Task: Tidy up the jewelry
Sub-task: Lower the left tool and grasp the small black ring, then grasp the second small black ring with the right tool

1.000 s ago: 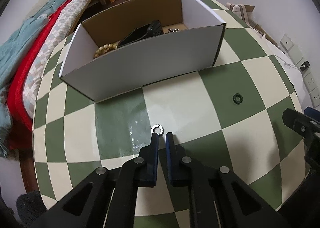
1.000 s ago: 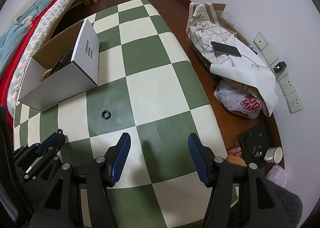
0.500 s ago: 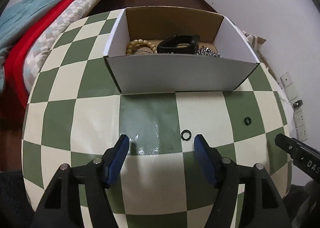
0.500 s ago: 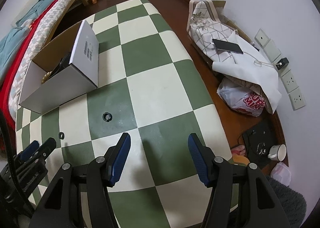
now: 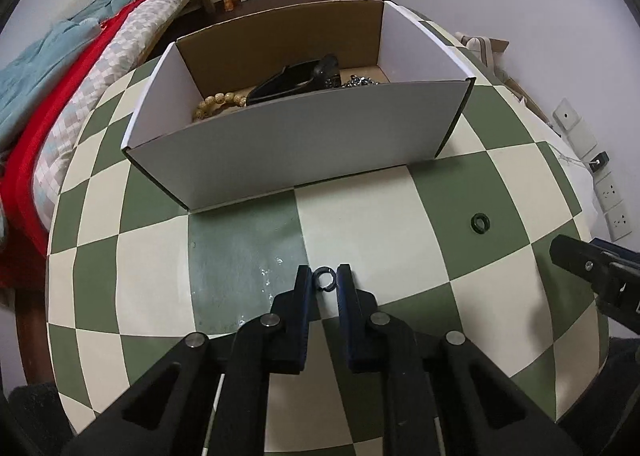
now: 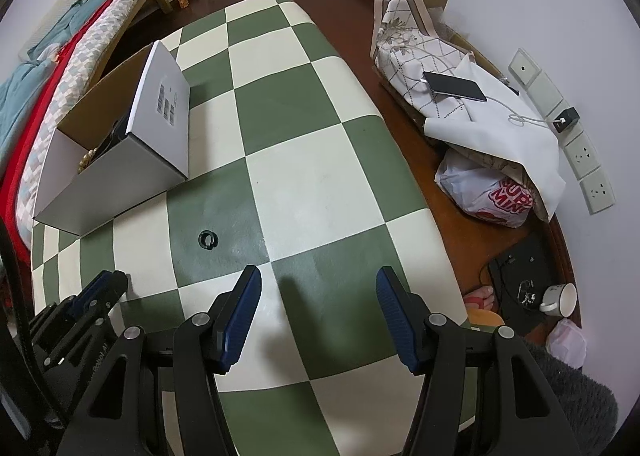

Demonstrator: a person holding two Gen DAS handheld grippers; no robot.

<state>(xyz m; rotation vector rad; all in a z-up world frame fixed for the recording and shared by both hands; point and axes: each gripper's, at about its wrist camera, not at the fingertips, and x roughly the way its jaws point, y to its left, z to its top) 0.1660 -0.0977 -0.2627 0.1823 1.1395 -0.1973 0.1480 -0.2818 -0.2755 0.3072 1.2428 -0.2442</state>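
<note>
The left gripper (image 5: 325, 280) sits low over the checkered bench (image 5: 360, 224), its jaws narrowed around a small dark ring (image 5: 325, 278) lying between the tips; whether they actually touch it I cannot tell. Straight ahead of those jaws stands the white box (image 5: 296, 144) holding a bead bracelet (image 5: 218, 101) and a black band (image 5: 296, 78). A second dark ring (image 6: 207, 239) lies ahead-left of the right gripper (image 6: 318, 310), whose jaws are spread wide with nothing between them.

The box's front wall (image 5: 304, 144) hides most of the bead bracelet (image 5: 218, 101) (and chain).
</note>
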